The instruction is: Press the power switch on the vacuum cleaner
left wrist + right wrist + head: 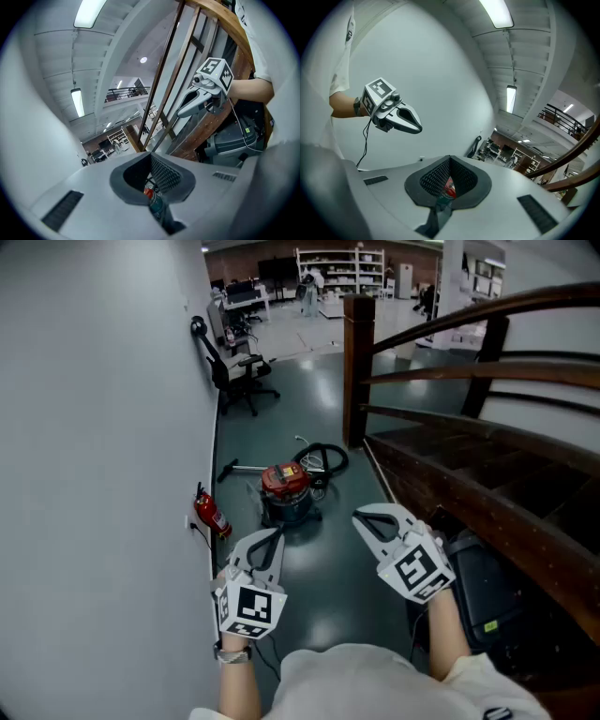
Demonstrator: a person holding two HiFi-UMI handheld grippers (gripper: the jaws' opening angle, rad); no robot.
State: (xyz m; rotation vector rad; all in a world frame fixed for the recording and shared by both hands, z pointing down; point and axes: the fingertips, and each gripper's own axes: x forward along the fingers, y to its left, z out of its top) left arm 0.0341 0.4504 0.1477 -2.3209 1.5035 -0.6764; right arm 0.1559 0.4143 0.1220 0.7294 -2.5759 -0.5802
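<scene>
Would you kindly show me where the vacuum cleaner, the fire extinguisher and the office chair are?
vacuum cleaner (284,482), head view, on its red lid.
fire extinguisher (210,513), head view, on its red cylinder.
office chair (248,367), head view, on its seat.

We see our right gripper (449,158) with its jaws together, the red-topped vacuum cleaner (449,189) glimpsed through their gap; the left gripper (416,126) hangs before a white wall (440,70).
</scene>
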